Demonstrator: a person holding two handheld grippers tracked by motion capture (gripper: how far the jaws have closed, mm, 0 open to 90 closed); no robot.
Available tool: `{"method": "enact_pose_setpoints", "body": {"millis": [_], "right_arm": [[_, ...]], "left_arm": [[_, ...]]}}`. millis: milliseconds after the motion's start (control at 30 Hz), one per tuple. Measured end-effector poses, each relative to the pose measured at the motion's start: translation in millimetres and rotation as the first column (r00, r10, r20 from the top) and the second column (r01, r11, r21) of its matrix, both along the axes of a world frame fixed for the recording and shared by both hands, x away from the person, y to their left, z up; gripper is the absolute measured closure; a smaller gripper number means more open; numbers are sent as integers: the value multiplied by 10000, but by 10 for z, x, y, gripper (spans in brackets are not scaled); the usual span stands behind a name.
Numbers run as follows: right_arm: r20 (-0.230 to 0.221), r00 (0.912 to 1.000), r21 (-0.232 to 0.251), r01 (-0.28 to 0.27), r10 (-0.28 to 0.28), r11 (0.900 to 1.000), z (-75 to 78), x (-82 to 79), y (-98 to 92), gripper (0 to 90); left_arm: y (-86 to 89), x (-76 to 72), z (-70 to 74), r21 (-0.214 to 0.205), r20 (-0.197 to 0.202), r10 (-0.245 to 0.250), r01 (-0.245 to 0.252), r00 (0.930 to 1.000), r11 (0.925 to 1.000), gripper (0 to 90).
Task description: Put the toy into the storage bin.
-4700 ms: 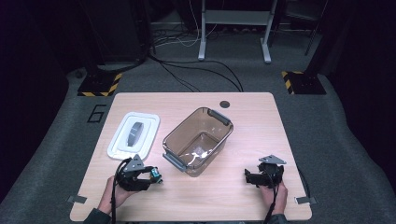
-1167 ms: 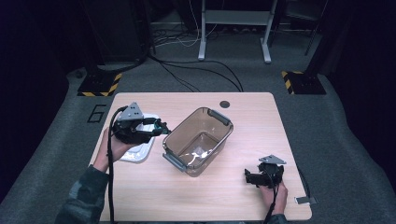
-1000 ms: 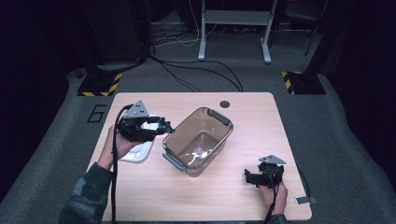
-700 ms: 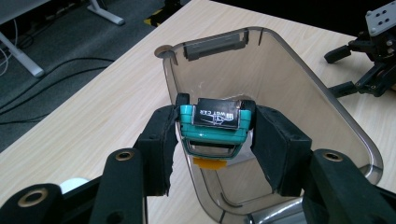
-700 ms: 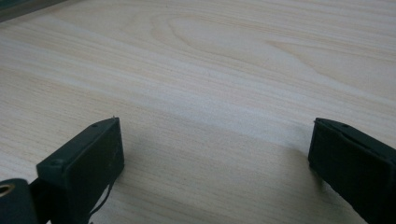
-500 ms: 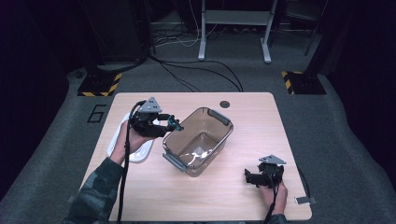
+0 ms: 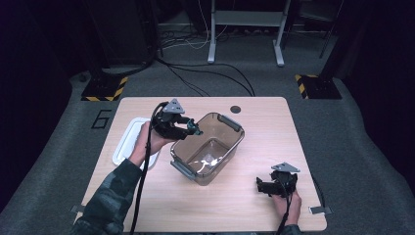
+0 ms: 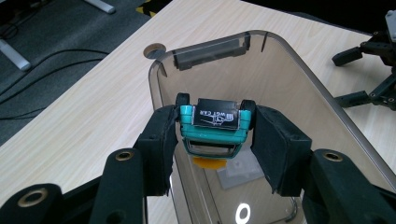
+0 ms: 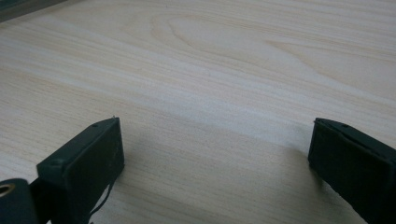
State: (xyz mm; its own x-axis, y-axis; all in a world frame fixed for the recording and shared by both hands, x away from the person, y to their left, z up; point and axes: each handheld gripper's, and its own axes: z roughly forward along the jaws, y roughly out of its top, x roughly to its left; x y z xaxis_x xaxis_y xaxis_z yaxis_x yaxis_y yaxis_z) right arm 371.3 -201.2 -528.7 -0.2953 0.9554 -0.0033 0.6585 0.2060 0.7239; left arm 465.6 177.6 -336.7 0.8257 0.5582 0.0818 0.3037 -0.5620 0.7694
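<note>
While the person's left forearm is reaching forward from the bench's near edge, the left claw [image 8: 212, 135] is gripping a teal toy car [image 8: 214, 123] over the near-left rim of the clear brown tub [image 7: 208, 147]. Earlier it was hovering above the white lid [image 7: 128, 142]; now it is sitting further right. The right claw [image 7: 264, 186] is resting released on the bench [image 7: 264, 122], unmoved.

a: two black grippers, left gripper [image 7: 188, 128] and right gripper [image 7: 264, 186], each topped by a grey three-cornered plate, black cable trailing.
b: sleeve [image 7: 110, 196] looks camouflage-patterned, though dim; brass-ringed screw holes mark the jaws.
</note>
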Motion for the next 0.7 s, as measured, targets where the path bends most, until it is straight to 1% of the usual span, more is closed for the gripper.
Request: {"method": "enact_pose_setpoints", "body": {"millis": [67,167,267,700], "right_arm": [[-6,10000,12,10,-10,10000,0,-1,1,27],[-6,10000,13,7,-7,10000,0,-1,1,27],[-8,10000,15,6,-6,10000,0,-1,1,27],[-3,10000,14,1,-1,10000,0,-1,0,27]], "left_arm": [[-38,27,-6,-19,-74,10,-10,10000,10000,500],[-98,79,-11,73,-64,-40,41,10000,10000,500],[-145,128,-32,175,-156,-44,47,9999,9998,499],[-356,279,-82,377,-367,137,-123,9992,9992,499]]}}
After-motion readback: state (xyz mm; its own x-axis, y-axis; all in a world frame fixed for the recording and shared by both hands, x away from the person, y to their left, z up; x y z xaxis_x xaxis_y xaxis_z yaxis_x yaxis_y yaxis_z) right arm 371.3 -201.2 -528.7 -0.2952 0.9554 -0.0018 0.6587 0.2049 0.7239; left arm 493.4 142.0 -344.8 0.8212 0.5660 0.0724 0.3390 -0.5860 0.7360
